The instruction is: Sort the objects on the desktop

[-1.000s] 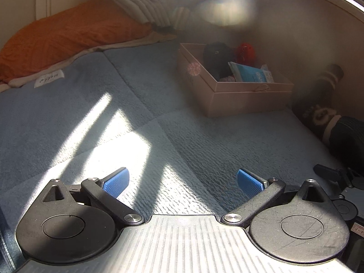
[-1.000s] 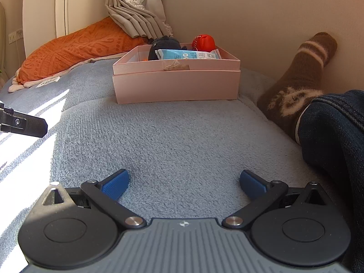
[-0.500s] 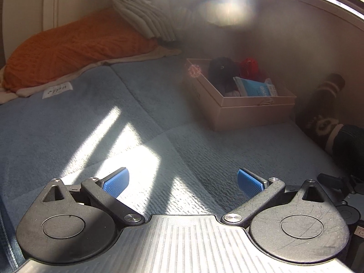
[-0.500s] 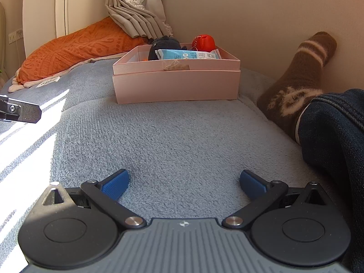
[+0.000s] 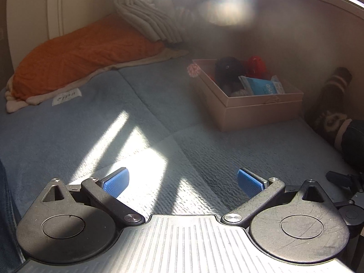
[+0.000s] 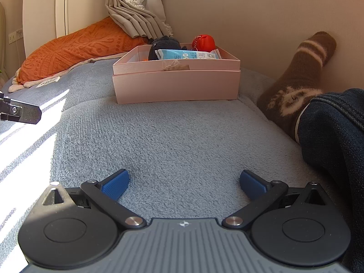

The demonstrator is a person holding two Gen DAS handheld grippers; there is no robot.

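Both of my grippers were empty. The left gripper [image 5: 181,180] had its blue-padded fingers spread wide over the sunlit patch of the grey-blue fleece blanket [image 5: 68,136]; the right gripper [image 6: 184,183] was spread just the same, low over the shaded fleece.

Task things sat in the pale pink cardboard box [image 6: 177,86]: a black plush toy [image 6: 163,45], a red round keychain ball [image 6: 203,42] and a light blue plastic packet [image 6: 188,54] lying flat. No loose item showed on the blanket in either view, so I judged the sort nearly or fully done.

Key relation: from the right gripper the box lay straight ahead, well apart, its long side squarely across my line. From the left gripper the same box [image 5: 261,111] lay ahead and off to the right, corner-on. So the right hand looked nearer and better lined up for any next reach; the packet's long axis ran left-right across its fingers.

View differences: the right view showed a small tag with string on the box front [image 6: 176,66] and a tip of the left gripper at the frame's left edge. The left view was hazed by lens flare but showed the box interior from higher up. A brown striped sock [image 6: 300,77] and dark denim leg [image 6: 336,141] lay right of the box. Orange textured cushion [image 5: 79,61] far back.
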